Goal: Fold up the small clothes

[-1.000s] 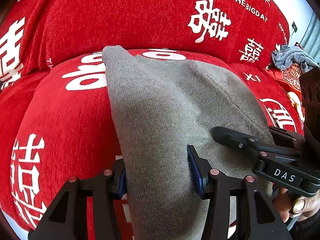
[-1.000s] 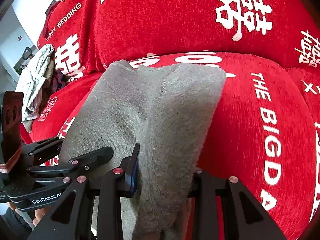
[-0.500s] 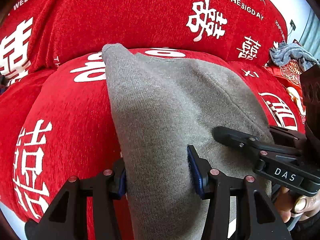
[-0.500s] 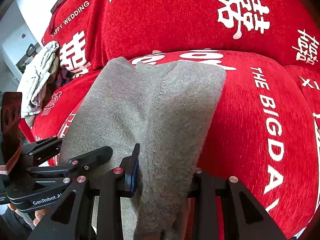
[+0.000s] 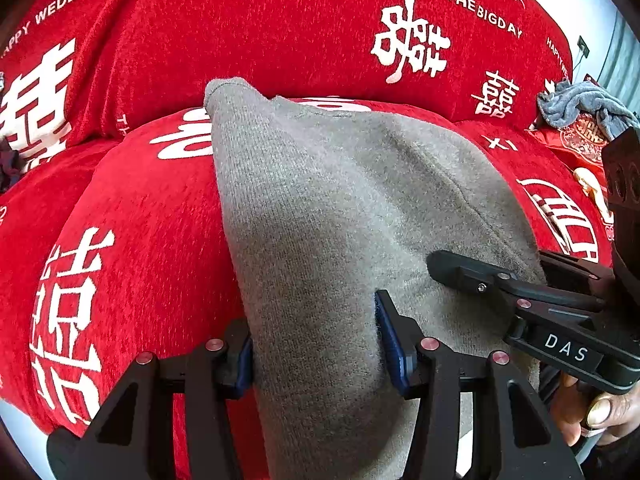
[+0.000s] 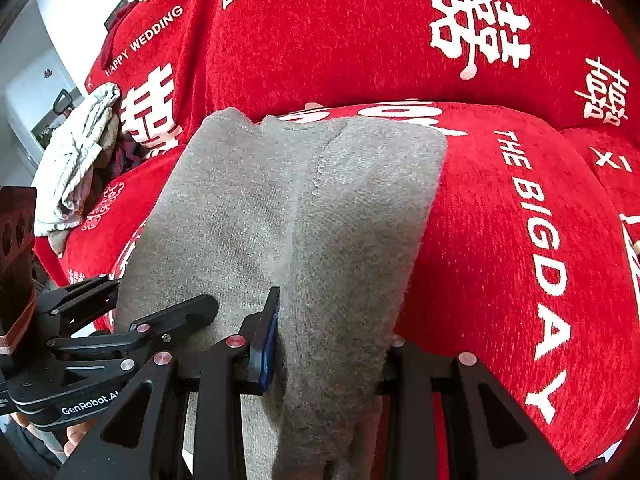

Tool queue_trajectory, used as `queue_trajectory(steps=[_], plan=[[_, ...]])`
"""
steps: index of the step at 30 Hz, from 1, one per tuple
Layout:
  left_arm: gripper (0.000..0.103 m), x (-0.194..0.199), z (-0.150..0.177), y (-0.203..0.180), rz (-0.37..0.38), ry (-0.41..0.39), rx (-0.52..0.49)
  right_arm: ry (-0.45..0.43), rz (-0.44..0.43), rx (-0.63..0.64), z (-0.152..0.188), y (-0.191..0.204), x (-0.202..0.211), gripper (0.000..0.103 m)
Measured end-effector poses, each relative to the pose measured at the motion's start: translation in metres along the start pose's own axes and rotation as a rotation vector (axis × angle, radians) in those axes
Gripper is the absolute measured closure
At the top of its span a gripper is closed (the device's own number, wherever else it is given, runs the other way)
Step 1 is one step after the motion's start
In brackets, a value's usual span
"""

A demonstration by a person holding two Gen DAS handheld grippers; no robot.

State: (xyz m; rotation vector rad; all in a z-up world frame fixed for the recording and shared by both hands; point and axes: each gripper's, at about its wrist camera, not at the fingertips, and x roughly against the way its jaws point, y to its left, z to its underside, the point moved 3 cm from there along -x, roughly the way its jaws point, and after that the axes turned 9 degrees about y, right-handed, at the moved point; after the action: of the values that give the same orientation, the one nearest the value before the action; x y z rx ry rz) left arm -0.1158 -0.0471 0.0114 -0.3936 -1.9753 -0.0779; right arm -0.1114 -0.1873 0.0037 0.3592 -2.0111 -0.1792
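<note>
two grippers, one grey cloth

left gripper (image 5: 316,344) and right gripper (image 6: 332,344) each pinch the near end of the grey knitted garment (image 5: 340,200), side by side. its long axis runs away over the red plush sofa cover (image 5: 140,240) (lettered "happy wedding", "the big day"; grippers "das", "genrobot.ai").

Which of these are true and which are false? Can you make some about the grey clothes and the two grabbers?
1. Both grabbers pinch the grey garment: left gripper, right gripper. True.
2. The garment lies on a blue sofa. False: the sofa cover is red with white writing.
3. The garment is rolled into a ball. False: it is spread out, one side folded over.
4. Another grey cloth lies further along the sofa. True.
</note>
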Motion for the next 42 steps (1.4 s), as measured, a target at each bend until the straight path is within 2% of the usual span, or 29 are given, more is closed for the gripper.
queue_trajectory(steps=[11, 13, 17, 19, 23, 25, 27, 30, 34, 36, 38, 42], plan=[[0.047, 0.002, 0.011, 0.002, -0.002, -0.021, 0.008, -0.009, 0.019, 0.030, 0.006, 0.005, 0.001, 0.068], [0.043, 0.002, 0.013, 0.002, -0.011, -0.030, 0.007, -0.007, 0.023, 0.031, 0.007, 0.005, 0.001, 0.066], [0.037, 0.006, 0.016, 0.003, -0.032, -0.043, 0.016, 0.004, 0.036, 0.006, 0.007, 0.001, 0.000, 0.049], [0.020, 0.011, 0.016, 0.006, -0.044, -0.056, 0.029, -0.002, 0.057, -0.013, 0.007, -0.002, 0.003, 0.047], [0.018, 0.033, 0.012, 0.016, -0.087, -0.143, 0.048, -0.077, 0.131, 0.000, 0.009, -0.002, 0.025, 0.047], [0.018, 0.035, 0.006, 0.025, -0.108, -0.149, 0.079, -0.133, 0.166, 0.034, 0.006, 0.005, 0.039, 0.046], [0.018, 0.029, -0.005, 0.036, -0.159, -0.119, 0.115, -0.162, 0.170, 0.081, 0.001, 0.016, 0.045, 0.045], [0.018, 0.012, -0.019, 0.049, -0.202, -0.063, 0.132, -0.120, 0.141, 0.119, -0.011, 0.029, 0.033, 0.045], [0.018, -0.010, -0.031, 0.056, -0.216, -0.010, 0.136, -0.014, 0.131, 0.059, -0.022, 0.019, -0.005, 0.046], [0.018, -0.020, -0.032, 0.057, -0.226, 0.012, 0.129, 0.010, 0.133, 0.032, -0.022, 0.012, -0.020, 0.046], [0.013, -0.023, -0.033, 0.056, -0.250, 0.010, 0.124, 0.005, 0.130, 0.017, -0.022, 0.007, -0.024, 0.046], [0.012, -0.010, -0.029, 0.050, -0.287, -0.020, 0.106, 0.015, 0.161, 0.020, -0.020, 0.012, -0.019, 0.045]])
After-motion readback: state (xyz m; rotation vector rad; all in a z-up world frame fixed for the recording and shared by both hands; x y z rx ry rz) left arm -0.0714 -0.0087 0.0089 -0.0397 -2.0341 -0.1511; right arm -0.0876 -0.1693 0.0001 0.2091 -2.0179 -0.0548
